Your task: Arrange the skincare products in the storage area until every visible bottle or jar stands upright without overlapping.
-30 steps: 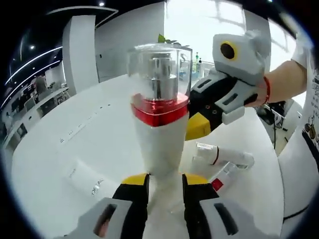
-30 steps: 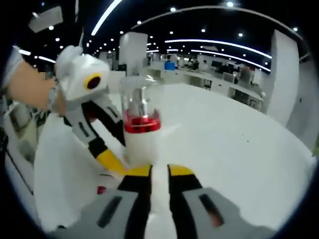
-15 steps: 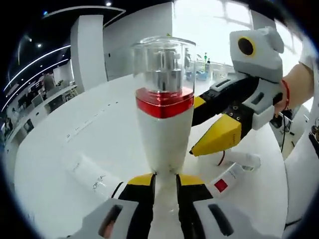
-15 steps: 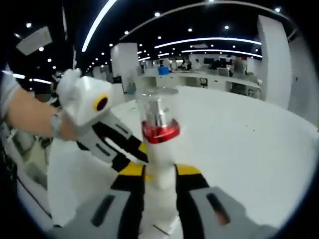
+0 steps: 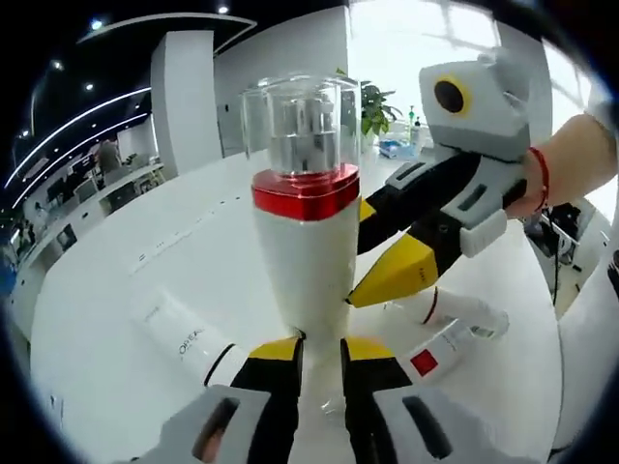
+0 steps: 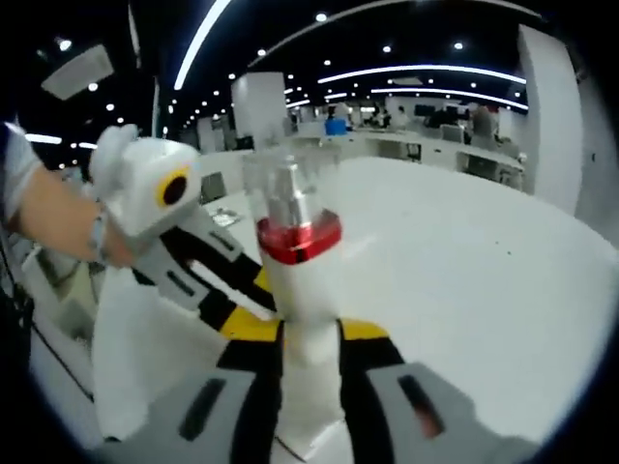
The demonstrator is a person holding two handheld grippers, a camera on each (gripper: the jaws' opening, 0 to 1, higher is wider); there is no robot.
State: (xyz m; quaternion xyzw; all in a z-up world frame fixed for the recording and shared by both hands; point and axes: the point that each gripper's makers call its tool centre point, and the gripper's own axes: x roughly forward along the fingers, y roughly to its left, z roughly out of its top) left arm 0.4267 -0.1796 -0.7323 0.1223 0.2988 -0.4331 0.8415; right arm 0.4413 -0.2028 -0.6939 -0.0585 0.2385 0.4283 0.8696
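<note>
On the white worktop (image 5: 116, 319), between the two sets of tongs, stands a white pump bottle (image 5: 305, 261) with a red collar and a clear cap over a silver pump head. It is upright, narrowing toward its foot.

In the left gripper view, the left tongs (image 5: 320, 350) rise from the bottom with their yellow-tipped jaws pressed against either side of the bottle's narrow base, pinching it. The right tongs (image 5: 387, 275) come in from the right, held by a hand (image 5: 571, 164) with a red band at the wrist; one yellow tip lies just beside the bottle's lower body, but whether it touches the bottle cannot be told from this side.

In the right gripper view, the same bottle (image 6: 300, 280) rises straight between the right tongs (image 6: 309, 333), whose yellow-tipped jaws sit close on both sides of its lower body, gripping it. The left tongs (image 6: 247, 314) reach in from the left, their yellow tips at the bottle's foot.

Behind and beside the bottle on the worktop lie other products on their sides. A white tube (image 5: 184, 340) with dark lettering lies to the left of the left tongs. To the right, a small white bottle (image 5: 464, 311) with a dark ring lies flat, and just beside it a white tube with a red square label (image 5: 435, 353).
</note>
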